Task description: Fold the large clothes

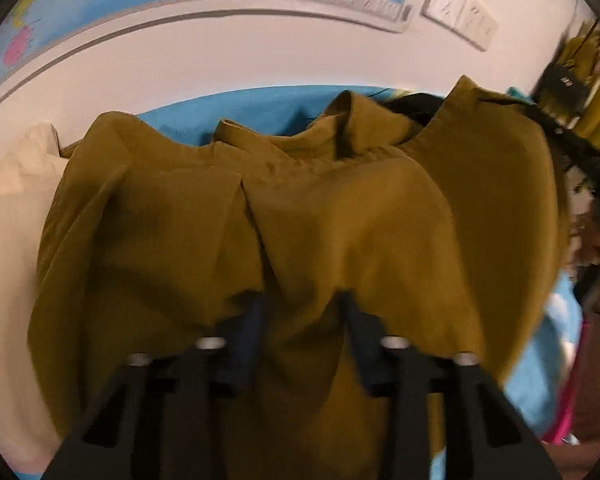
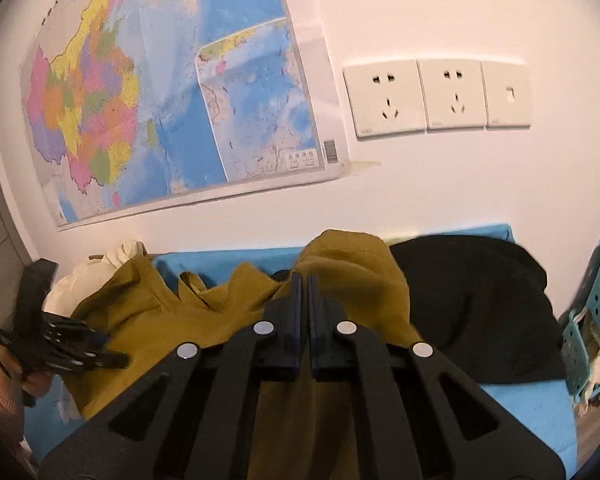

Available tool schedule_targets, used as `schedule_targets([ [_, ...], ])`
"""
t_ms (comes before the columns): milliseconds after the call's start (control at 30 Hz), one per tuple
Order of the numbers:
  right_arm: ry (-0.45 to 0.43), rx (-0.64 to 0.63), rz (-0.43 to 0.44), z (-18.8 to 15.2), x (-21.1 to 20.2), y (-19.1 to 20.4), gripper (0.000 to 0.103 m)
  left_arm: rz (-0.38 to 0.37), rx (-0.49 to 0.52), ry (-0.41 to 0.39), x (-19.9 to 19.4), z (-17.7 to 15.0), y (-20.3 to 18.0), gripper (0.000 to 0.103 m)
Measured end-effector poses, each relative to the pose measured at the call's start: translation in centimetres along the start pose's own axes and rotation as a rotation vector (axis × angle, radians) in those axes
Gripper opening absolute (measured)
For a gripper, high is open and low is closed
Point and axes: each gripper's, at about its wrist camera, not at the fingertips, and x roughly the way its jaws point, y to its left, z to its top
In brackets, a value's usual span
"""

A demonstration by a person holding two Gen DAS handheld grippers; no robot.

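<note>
A mustard-yellow shirt (image 1: 308,208) hangs lifted over the blue-covered table (image 1: 236,108), its collar at the top. My left gripper (image 1: 300,300) has its jaws apart with a fold of the shirt bunched between the fingers. My right gripper (image 2: 305,280) is shut on another edge of the same shirt (image 2: 204,320), with cloth draped over and under the fingers. The left gripper also shows at the left of the right wrist view (image 2: 72,344), held in a hand.
A black garment (image 2: 472,300) lies on the blue table cover (image 2: 532,408) at right. A white cloth (image 2: 100,272) lies at the left. A wall map (image 2: 160,80) and sockets (image 2: 436,96) are behind. A teal basket (image 2: 592,320) stands at the right.
</note>
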Motion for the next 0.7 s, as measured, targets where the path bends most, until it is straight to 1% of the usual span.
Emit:
schedule_targets([
  [33,0.048,-0.006,-0.005,-0.6,1.2,-0.2,0.003,0.009,-0.024,-0.009,0.5,0.4,0.3,0.012],
  [67,0.086,-0.012,-0.019,-1.2,2.1,-0.3,0.003,0.001,-0.057,-0.02,0.8,0.7,0.8,0.006],
  [100,0.138,-0.01,-0.044,-2.1,3.4,-0.8,0.003,0.001,-0.072,-0.029,0.9,0.9,1.3,0.006],
  [167,0.255,0.012,-0.053,-3.8,5.8,-1.6,0.006,-0.013,-0.117,-0.042,1.4,1.2,2.2,0.007],
  [200,0.272,0.021,-0.067,-4.4,6.0,-1.9,0.012,-0.033,-0.133,-0.045,1.5,1.1,2.5,0.008],
  [233,0.274,0.028,-0.066,-4.6,5.9,-2.1,0.015,-0.048,-0.14,-0.058,1.4,0.9,2.8,0.008],
  [267,0.265,0.032,-0.057,-4.6,5.3,-2.3,0.02,-0.065,-0.149,-0.092,0.7,0.5,3.0,0.011],
  [300,0.247,0.038,-0.052,-4.5,4.4,-2.5,0.035,-0.072,-0.154,-0.12,-0.1,0.1,3.1,0.018],
  [333,0.203,0.054,-0.03,-4.2,2.8,-2.8,0.043,-0.086,-0.155,-0.146,-1.0,-0.4,3.2,0.037],
  [367,0.176,0.062,-0.01,-4.0,1.7,-3.0,0.056,-0.114,-0.155,-0.195,-2.7,-1.5,3.4,0.062],
  [400,0.148,0.071,0.009,-3.9,0.0,-3.5,0.058,-0.114,-0.151,-0.232,-3.7,-2.2,3.5,0.067],
  [433,0.134,0.08,0.02,-4.1,-1.4,-3.9,0.06,-0.094,-0.146,-0.285,-5.2,-3.3,3.5,0.068],
  [467,0.126,0.091,0.028,-4.6,-2.5,-4.5,0.069,-0.072,-0.135,-0.313,-6.4,-4.3,3.6,0.073],
  [500,0.122,0.105,0.031,-5.0,-3.3,-5.0,0.073,-0.038,-0.133,-0.345,-7.7,-5.6,3.9,0.08],
  [533,0.121,0.126,0.031,-5.8,-4.1,-5.6,0.074,-0.004,-0.146,-0.366,-8.6,-6.8,4.1,0.088],
  [567,0.137,0.144,0.034,-6.7,-4.9,-6.3,0.076,0.018,-0.156,-0.381,-9.3,-8.2,4.5,0.088],
  [633,0.175,0.183,0.039,-8.8,-5.8,-7.6,0.081,0.033,-0.176,-0.371,-10.3,-10.6,5.6,0.091],
  [667,0.193,0.197,0.047,-9.5,-6.0,-7.9,0.084,0.051,-0.197,-0.35,-10.1,-11.6,6.1,0.096],
  [700,0.215,0.214,0.074,-10.4,-5.7,-7.8,0.085,0.052,-0.216,-0.329,-9.6,-12.2,6.4,0.096],
])
